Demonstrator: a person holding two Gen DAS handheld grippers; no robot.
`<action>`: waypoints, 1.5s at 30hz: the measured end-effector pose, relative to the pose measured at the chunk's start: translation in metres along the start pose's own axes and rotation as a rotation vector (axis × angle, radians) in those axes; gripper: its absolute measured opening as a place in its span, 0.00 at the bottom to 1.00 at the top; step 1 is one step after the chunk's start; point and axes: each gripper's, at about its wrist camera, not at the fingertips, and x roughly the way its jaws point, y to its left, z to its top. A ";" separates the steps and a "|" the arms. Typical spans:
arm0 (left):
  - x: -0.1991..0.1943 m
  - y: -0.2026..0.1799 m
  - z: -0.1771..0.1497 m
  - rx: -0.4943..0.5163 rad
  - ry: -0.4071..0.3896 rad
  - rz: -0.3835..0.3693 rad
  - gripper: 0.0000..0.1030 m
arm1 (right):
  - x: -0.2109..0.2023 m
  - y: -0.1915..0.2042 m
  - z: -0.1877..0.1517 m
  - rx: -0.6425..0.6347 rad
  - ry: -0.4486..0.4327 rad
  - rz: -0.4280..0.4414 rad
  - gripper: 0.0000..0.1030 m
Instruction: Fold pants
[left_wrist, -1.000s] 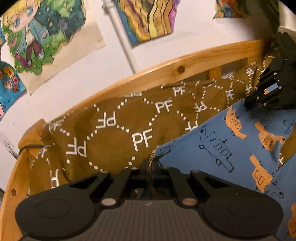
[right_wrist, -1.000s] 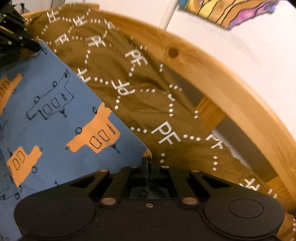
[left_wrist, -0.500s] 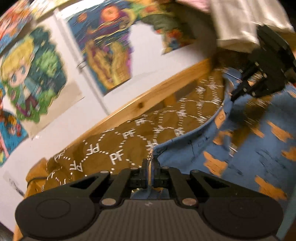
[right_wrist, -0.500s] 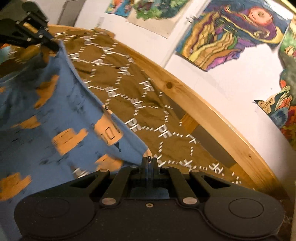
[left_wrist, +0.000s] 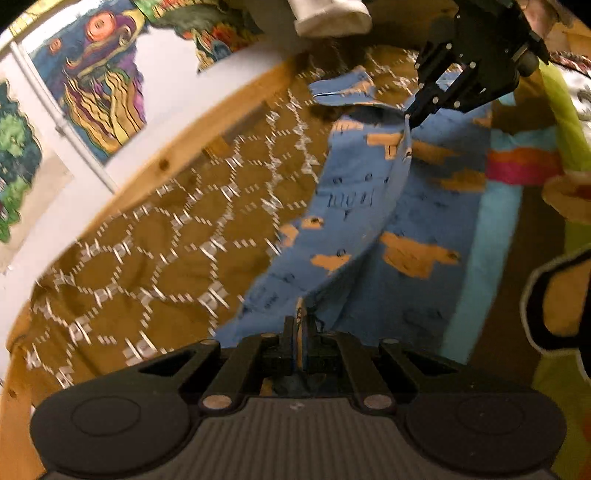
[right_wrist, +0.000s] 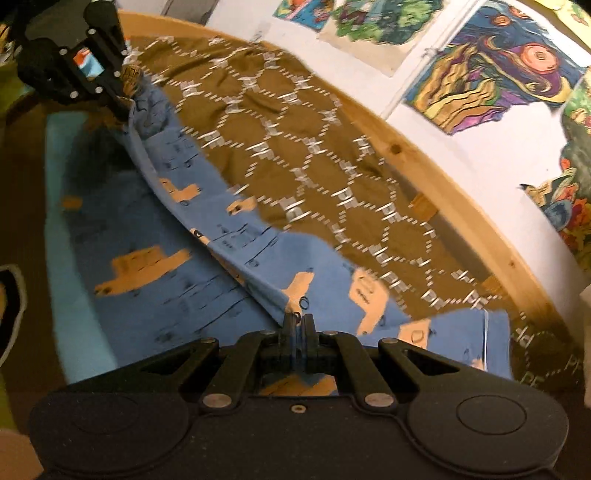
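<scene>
Both grippers, left gripper (left_wrist: 301, 326) and right gripper (right_wrist: 297, 325), still pinching the blue truck-print pants (right_wrist: 147, 258), have swung the raised edge across the brown bedspread (right_wrist: 295, 155), fold half-done.

Brown bedspread (right_wrist: 280, 122) with white hexagon print, curved wooden bed rail (right_wrist: 436, 177), colourful drawings (right_wrist: 491, 70) on white wall (left_wrist: 177, 103)

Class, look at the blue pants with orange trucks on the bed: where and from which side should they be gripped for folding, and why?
Grip the blue pants at the two ends of one edge, coming in from above and pinching flat. That is where the left gripper and right gripper are shut on them. The thin cloth stretches as a taut ridge between the grips, so it can probably be carried over evenly.
</scene>
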 end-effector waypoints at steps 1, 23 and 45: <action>0.001 -0.002 -0.005 -0.007 0.010 -0.005 0.03 | -0.001 0.006 -0.002 0.000 0.006 0.006 0.01; 0.014 -0.014 -0.037 -0.002 0.108 -0.040 0.02 | -0.006 0.053 -0.023 -0.060 0.067 0.079 0.01; 0.015 -0.022 -0.039 0.003 0.097 -0.029 0.02 | 0.006 0.063 -0.031 -0.131 0.129 0.166 0.00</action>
